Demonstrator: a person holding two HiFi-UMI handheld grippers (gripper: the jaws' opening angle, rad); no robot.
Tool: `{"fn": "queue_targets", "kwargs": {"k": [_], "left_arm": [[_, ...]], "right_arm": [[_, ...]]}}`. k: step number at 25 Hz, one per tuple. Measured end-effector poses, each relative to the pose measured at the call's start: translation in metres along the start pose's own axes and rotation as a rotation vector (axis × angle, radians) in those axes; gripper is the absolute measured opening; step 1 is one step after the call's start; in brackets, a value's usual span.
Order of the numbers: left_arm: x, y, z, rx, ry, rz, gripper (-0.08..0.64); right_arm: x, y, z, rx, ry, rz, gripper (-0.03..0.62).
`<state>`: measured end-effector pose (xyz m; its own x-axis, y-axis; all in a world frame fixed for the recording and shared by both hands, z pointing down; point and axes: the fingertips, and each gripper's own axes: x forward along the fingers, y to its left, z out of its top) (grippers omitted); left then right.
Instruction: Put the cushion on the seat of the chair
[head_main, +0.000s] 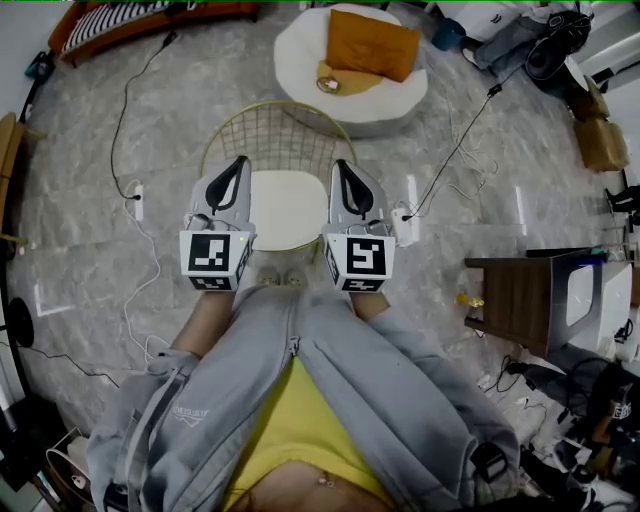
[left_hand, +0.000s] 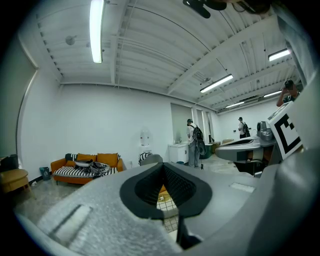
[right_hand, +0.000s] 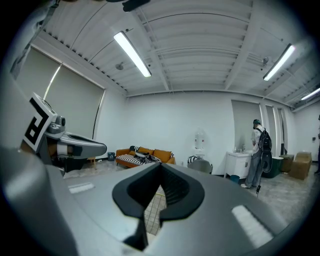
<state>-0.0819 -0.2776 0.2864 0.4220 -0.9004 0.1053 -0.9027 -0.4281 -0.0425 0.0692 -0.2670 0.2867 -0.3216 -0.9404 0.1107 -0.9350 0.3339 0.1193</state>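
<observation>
Person: grey hoodie (head_main: 400, 390) over a yellow top filled the bottom of the head view, one gripper in each hand.
Left gripper (head_main: 238, 162): jaws together, nothing between them, held over the chair's left edge.
Right gripper (head_main: 342, 166): jaws together, likewise empty, over the chair's right edge.
Chair (head_main: 278, 135): one, wire-backed with a bare white seat, just ahead of the person and between the two grippers.
Cushion (head_main: 372, 45): one, orange, lying on a white pouf (head_main: 298, 48) beyond the chair, well apart from both grippers.
Head view only: cushion, pouf, a brown desk (head_main: 515, 295) at the right, two white power strips (head_main: 137, 200) with cables on the floor.
Left gripper view only: closed left gripper (left_hand: 162, 166) with wire mesh below it; at least two people (left_hand: 192, 142) standing far back.
Right gripper view only: closed right gripper (right_hand: 161, 167); one person (right_hand: 257, 150) at a white cabinet.
All three views: one orange sofa (head_main: 130, 20) with striped cushions by the far wall.
</observation>
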Motion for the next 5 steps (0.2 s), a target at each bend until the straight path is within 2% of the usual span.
{"fn": "queue_targets", "kwargs": {"k": [5], "left_arm": [[0.0067,-0.0018,0.0013,-0.005,0.003,-0.01,0.008]], "right_arm": [[0.0042,-0.0048,0.0,-0.003,0.005,-0.001,-0.002]]}}
